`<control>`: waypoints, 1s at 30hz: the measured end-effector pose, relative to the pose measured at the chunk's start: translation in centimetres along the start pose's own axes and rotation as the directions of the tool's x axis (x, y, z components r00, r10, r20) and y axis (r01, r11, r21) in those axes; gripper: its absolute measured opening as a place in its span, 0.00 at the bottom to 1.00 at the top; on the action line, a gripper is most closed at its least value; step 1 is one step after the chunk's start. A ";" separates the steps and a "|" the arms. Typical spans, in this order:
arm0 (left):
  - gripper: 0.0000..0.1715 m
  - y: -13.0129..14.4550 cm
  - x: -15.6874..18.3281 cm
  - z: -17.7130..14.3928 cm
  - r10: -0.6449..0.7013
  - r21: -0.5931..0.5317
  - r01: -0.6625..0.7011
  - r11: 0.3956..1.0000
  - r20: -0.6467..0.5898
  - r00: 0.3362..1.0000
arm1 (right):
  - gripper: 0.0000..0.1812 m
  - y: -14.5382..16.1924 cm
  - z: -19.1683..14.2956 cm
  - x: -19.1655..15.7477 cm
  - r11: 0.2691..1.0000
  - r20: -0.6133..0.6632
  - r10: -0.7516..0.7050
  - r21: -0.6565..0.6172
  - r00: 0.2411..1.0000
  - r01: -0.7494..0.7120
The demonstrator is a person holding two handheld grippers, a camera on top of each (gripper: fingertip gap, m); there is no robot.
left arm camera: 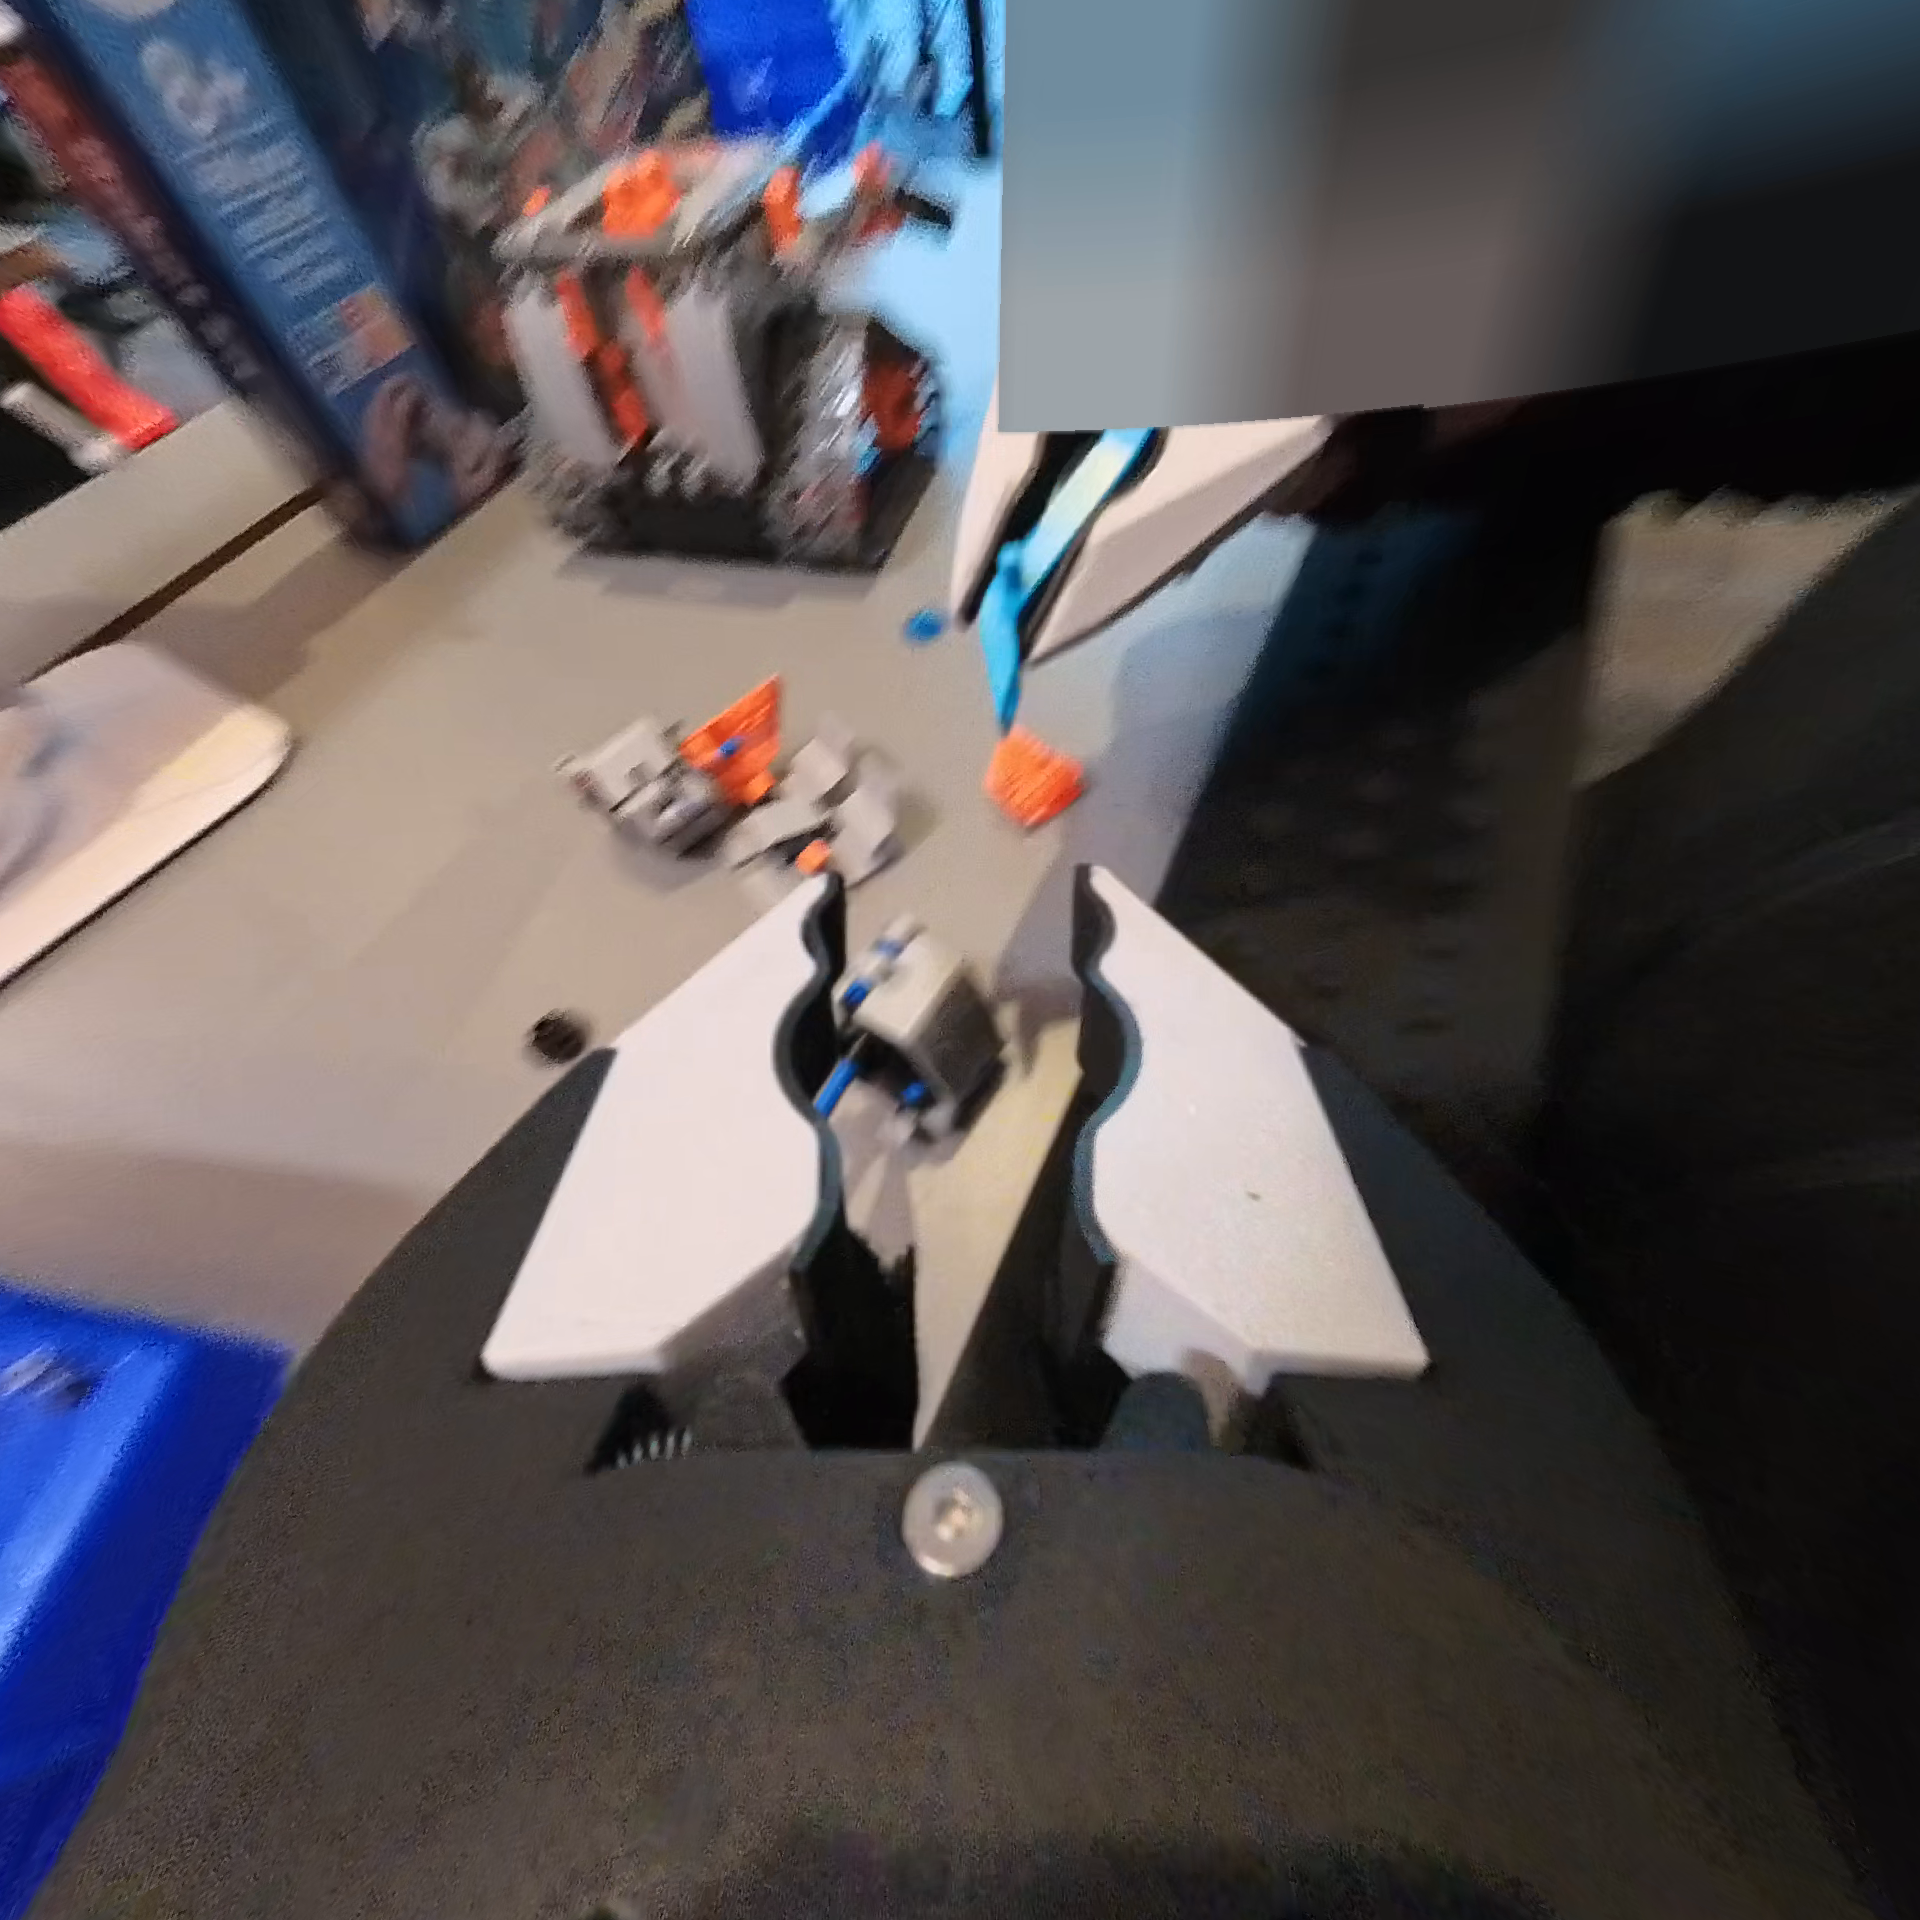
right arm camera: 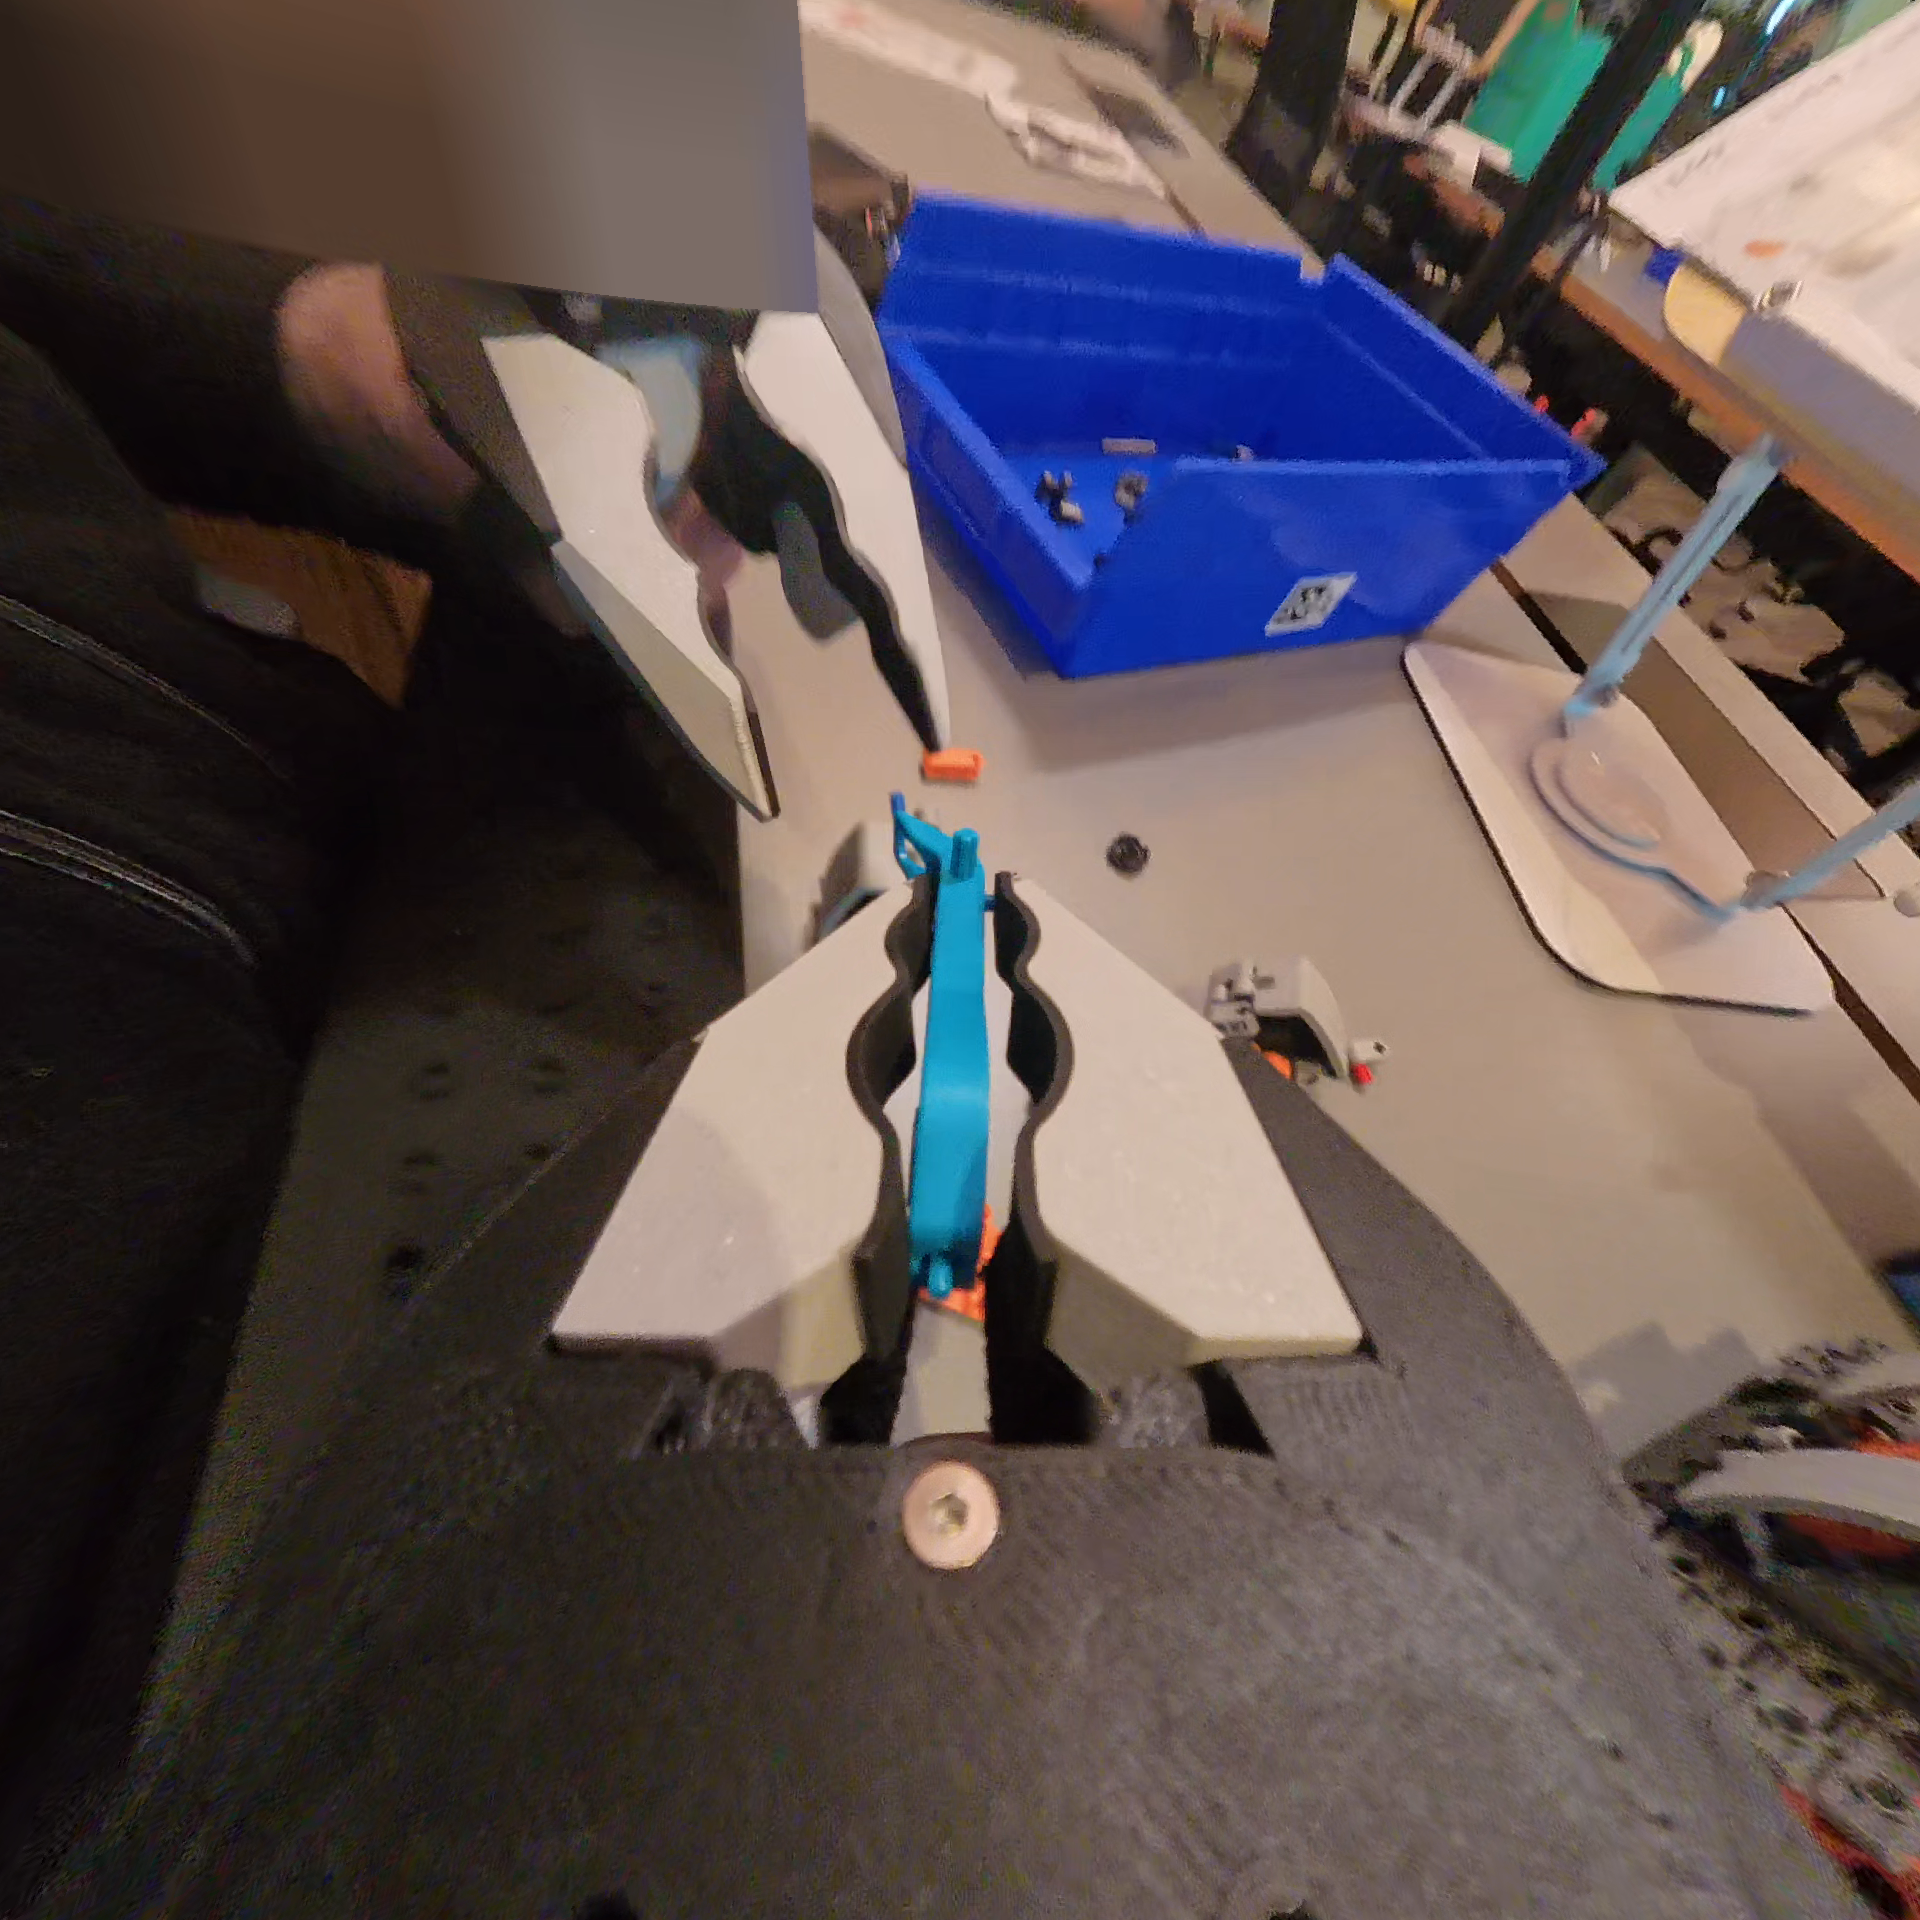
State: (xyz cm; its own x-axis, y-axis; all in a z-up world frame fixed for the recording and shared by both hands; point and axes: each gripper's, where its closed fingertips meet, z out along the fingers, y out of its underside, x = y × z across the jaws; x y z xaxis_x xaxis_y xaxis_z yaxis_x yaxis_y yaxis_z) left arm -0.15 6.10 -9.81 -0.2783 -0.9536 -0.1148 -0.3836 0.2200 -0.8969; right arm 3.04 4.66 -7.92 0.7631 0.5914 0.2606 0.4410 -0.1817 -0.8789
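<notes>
Turquoise plastic piece (right arm camera: 948,1081) is sitting clamped in right gripper (right arm camera: 961,894); left gripper (left arm camera: 956,883), fingers apart, is hovering over grey block assy (left arm camera: 914,1029) on tabletop (left arm camera: 364,935).

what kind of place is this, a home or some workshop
Probably a workshop or lab bench rather than a home: a grey worktable carries a blue parts bin and loose toy building-brick pieces, and more tables stand behind.
</notes>
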 end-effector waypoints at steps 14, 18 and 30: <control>0.25 4.5 -1.8 2.2 0.092 -0.312 -0.022 0.950 0.212 0.973 | 0.05 3.3 5.1 0.8 0.916 0.090 -0.323 -0.220 0.942 0.335; 0.24 4.5 -0.8 1.8 0.218 -0.308 -0.179 0.935 0.098 0.971 | 0.05 2.7 4.8 -0.3 0.928 0.142 -0.306 -0.175 0.941 0.328; 0.18 4.6 -0.3 0.9 0.435 -0.201 -0.428 0.881 -0.009 0.900 | 0.04 2.2 5.0 -1.9 0.904 0.216 -0.360 -0.162 0.908 0.397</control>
State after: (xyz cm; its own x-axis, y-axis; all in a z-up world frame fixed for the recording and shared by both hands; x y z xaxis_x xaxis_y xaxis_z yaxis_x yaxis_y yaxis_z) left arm -1.05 7.20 -14.33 -0.4256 -0.7611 -0.4895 -0.3958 0.6430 -0.6557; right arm 0.23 7.02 -12.37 0.4320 0.7718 0.4665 0.7775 -0.0566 -0.6264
